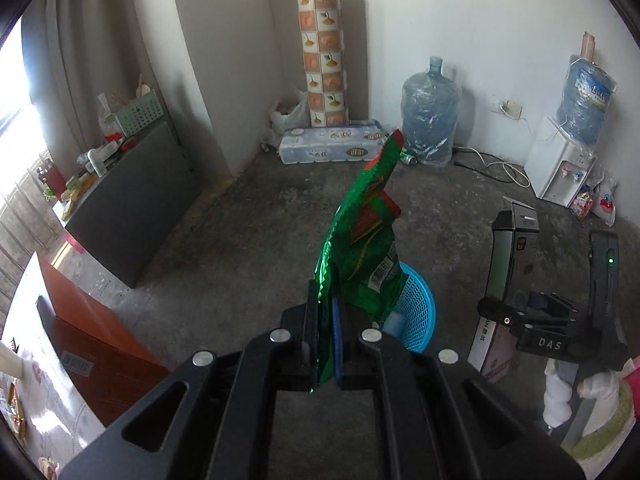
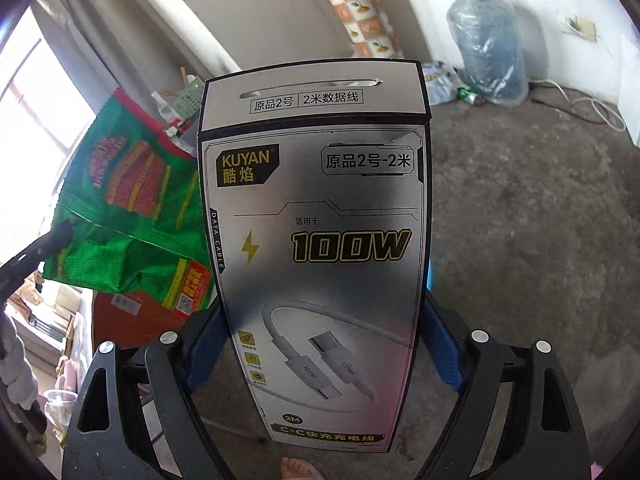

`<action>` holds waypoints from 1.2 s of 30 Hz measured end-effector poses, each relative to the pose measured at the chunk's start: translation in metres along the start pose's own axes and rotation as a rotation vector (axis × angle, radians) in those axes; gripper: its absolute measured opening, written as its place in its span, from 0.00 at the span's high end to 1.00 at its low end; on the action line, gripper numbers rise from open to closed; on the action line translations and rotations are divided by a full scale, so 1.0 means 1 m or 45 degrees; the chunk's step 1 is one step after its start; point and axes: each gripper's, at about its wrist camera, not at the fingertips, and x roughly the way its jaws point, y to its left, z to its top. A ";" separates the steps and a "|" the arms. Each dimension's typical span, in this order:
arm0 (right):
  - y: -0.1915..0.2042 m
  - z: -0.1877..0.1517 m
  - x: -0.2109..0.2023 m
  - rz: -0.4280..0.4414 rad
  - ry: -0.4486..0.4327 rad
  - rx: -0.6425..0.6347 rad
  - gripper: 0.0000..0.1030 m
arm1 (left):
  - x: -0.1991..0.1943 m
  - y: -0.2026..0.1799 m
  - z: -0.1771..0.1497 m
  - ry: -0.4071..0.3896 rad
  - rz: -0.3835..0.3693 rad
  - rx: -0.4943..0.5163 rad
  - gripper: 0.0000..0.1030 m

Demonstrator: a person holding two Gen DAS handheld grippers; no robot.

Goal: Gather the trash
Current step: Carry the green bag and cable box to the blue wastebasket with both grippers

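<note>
My left gripper (image 1: 323, 320) is shut on the lower edge of a green foil snack wrapper (image 1: 366, 240), which stands up between its fingers. Just behind the wrapper, a blue mesh basket (image 1: 416, 308) sits on the concrete floor. My right gripper (image 2: 320, 312) holds a silver cable box (image 2: 316, 240) upright, its blue pads (image 2: 202, 344) pressed on both sides. In the left wrist view that box (image 1: 516, 248) hangs to the right of the basket. The right wrist view shows the wrapper (image 2: 132, 216) on its left, partly behind the box.
Two wrapped water jugs (image 1: 430, 120), one on a white dispenser (image 1: 560, 168), stand by the far wall. Also there: a toilet-paper pack (image 1: 332, 144), a patterned roll (image 1: 324, 56), a can (image 1: 408, 159) and a white cable (image 1: 504, 168). A dark cabinet (image 1: 132, 208) and a red-brown box (image 1: 92, 336) are at left.
</note>
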 end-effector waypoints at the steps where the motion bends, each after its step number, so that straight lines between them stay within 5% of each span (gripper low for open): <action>1: -0.007 0.000 0.005 -0.007 0.005 0.024 0.22 | 0.017 -0.006 0.001 0.028 -0.004 0.002 0.95; 8: -0.034 -0.008 0.022 -0.018 0.012 0.133 0.21 | 0.111 -0.042 -0.001 0.123 0.048 0.049 0.94; 17: -0.045 -0.026 0.029 -0.035 0.051 0.157 0.21 | 0.192 -0.039 -0.021 0.272 0.170 -0.048 0.74; 25: -0.033 -0.022 0.048 -0.027 0.050 0.091 0.21 | 0.174 -0.012 -0.022 0.224 0.152 -0.117 0.74; 36: 0.027 0.005 0.133 -0.062 -0.081 -0.200 0.13 | 0.055 0.041 -0.002 0.099 0.103 -0.170 0.71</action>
